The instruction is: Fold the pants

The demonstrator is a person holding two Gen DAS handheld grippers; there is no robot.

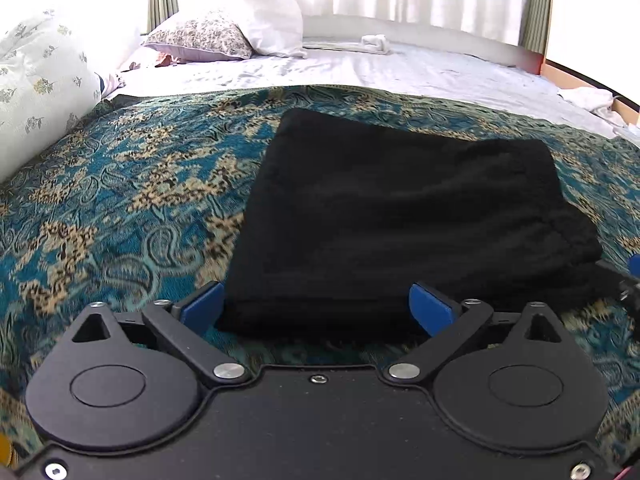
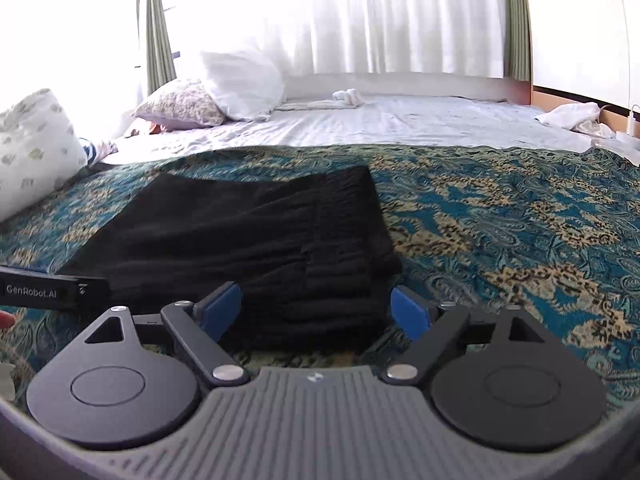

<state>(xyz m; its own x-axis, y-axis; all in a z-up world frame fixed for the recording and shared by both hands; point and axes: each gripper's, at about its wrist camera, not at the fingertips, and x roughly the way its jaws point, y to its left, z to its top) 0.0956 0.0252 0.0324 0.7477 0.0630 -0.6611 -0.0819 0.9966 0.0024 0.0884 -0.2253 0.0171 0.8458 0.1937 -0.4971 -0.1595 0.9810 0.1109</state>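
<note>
The black pants (image 1: pixel 404 216) lie folded into a thick rectangle on a teal and gold patterned bedspread (image 1: pixel 120 208). They also show in the right wrist view (image 2: pixel 256 240). My left gripper (image 1: pixel 316 308) is open, its blue pads at the near left edge of the bundle. My right gripper (image 2: pixel 316 308) is open, its blue pads either side of the bundle's near right corner. Neither holds cloth. The left gripper's body (image 2: pixel 52 290) shows at the left edge of the right wrist view.
A white sheet (image 1: pixel 400 68) covers the far half of the bed. Pillows (image 1: pixel 224 36) lie at the far left, a floral pillow (image 1: pixel 36 92) nearer on the left. A rolled white cloth (image 1: pixel 374 44) lies at the far side. Curtains hang behind.
</note>
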